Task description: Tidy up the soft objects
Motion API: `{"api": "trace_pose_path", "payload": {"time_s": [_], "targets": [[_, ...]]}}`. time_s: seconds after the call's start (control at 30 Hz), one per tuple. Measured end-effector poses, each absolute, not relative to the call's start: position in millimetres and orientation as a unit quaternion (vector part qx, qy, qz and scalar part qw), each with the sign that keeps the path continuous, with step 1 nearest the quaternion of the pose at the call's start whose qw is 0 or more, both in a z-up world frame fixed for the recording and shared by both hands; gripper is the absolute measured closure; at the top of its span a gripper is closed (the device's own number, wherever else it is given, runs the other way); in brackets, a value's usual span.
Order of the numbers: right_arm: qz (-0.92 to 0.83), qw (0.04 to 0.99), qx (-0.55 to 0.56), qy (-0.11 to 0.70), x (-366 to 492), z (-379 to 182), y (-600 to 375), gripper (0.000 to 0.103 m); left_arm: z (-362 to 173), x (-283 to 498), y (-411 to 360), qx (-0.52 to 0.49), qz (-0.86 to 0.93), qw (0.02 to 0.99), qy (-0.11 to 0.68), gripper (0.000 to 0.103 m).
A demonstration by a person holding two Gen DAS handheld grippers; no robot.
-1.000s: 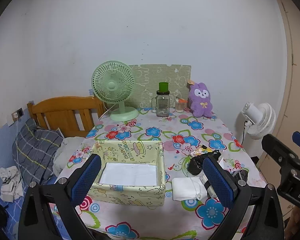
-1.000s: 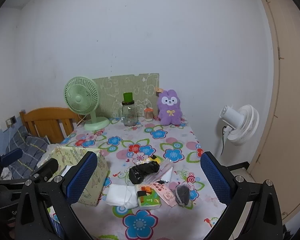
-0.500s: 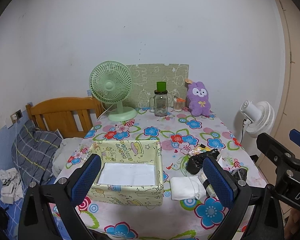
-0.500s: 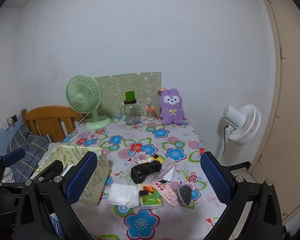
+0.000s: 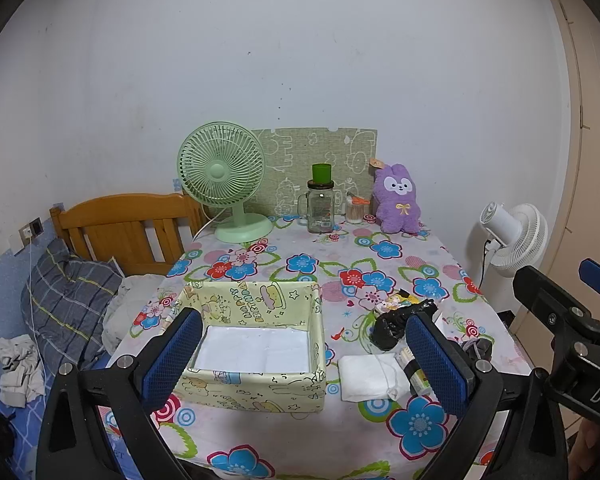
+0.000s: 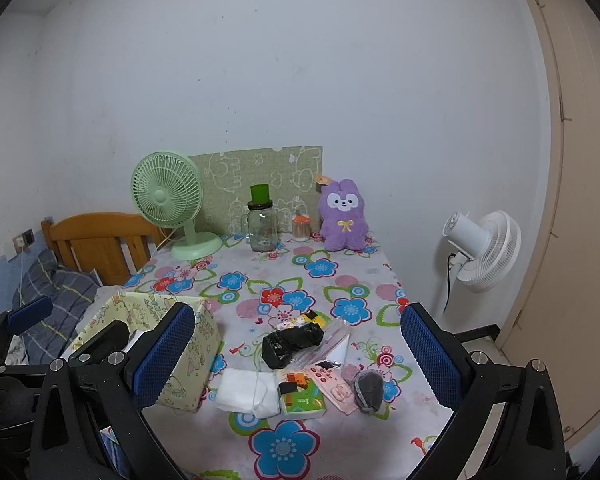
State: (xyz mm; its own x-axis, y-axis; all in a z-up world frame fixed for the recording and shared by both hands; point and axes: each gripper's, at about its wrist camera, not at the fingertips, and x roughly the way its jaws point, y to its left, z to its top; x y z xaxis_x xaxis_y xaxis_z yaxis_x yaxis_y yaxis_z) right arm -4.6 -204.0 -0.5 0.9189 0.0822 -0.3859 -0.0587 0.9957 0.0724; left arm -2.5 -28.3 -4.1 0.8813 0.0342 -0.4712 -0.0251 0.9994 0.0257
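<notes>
Both claws, left claw (image 5: 304, 360) and right claw (image 6: 300, 360), hang spread wide and empty above the worktop (image 5: 300, 432); yellow box (image 5: 260, 392) beside a white folded cloth (image 5: 368, 376).

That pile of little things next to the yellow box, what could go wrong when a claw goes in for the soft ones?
1. The white cloth lies against the green pack, so a wide-open right claw might catch both.
2. The black bag rests on clear wrappers; lifting it may drag them along.
3. The box looks light; a bump from the left claw could shove it.
</notes>
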Motion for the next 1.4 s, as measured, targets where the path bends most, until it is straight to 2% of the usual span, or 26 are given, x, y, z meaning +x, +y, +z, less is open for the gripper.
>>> {"api": "trace_pose_path", "payload": {"time_s": [1.4], "targets": [[0.035, 0.978, 0.028, 0.204, -0.5, -0.8, -201.6, 0.0, -5.0, 7.3, -31.1, 0.006, 0.017, 0.969, 0.246, 0.001]]}}
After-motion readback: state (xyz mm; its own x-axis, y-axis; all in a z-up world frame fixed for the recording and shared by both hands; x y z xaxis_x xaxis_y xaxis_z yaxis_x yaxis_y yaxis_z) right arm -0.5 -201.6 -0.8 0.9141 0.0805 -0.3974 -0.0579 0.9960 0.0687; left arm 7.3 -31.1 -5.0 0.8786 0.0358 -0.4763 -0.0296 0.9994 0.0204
